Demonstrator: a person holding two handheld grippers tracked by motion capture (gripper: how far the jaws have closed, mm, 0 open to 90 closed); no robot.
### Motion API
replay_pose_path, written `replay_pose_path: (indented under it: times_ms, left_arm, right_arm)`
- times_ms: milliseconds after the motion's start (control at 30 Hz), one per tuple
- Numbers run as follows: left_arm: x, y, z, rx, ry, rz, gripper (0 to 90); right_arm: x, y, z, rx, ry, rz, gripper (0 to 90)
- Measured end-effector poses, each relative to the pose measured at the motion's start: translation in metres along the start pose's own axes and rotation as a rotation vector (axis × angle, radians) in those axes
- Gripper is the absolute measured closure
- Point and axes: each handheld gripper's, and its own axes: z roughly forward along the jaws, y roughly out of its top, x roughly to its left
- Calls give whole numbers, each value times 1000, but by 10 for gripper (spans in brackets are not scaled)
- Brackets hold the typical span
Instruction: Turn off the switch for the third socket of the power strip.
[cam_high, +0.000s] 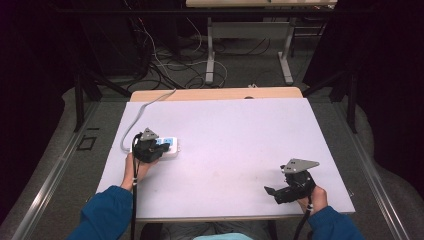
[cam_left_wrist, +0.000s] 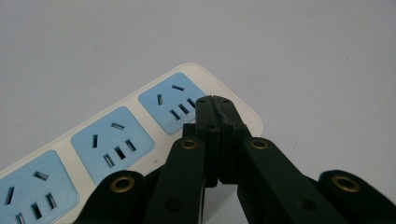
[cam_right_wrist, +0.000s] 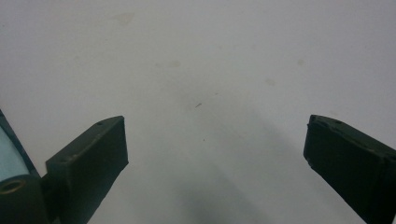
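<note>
At the near edge of the table (cam_high: 225, 200), the person's blue sleeves come in from the bottom of the high view, cut off at the frame. The right gripper (cam_high: 272, 192) sits near the table's near right corner, held low over the white surface, its jaws spread wide with nothing between them. In the right gripper view the two black jaws stand far apart over bare, faintly stained tabletop; the right gripper (cam_right_wrist: 215, 144) grips nothing, and a sliver of pale blue at the left edge is too cropped to identify.

Farther in on the left, the left gripper (cam_high: 150, 150) rests over the near end of a white power strip (cam_high: 169, 146). From above, the gripper and its grey plate cover part of the strip, so its full length is hard to judge. In the left gripper view the jaws are pressed together, the left gripper (cam_left_wrist: 214, 105) with its tips over the edge of the power strip (cam_left_wrist: 112, 140) by the end socket; whether they touch it cannot be told. Three blue socket faces show, the nearest cut off by the frame.

A grey cord (cam_high: 137, 117) runs from the strip toward the far left edge of the table. Beyond lie tangled cables (cam_high: 175, 65) on the floor and another table's legs (cam_high: 211, 55), dim and indistinct.
</note>
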Motion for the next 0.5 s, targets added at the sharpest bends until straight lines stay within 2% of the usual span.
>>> replay_pose_path:
  times_ms: [500]
  left_arm:
    - [-1, 0, 1, -4, 8, 10, 900]
  right_arm:
    - [0, 0, 0, 1, 2, 1, 59]
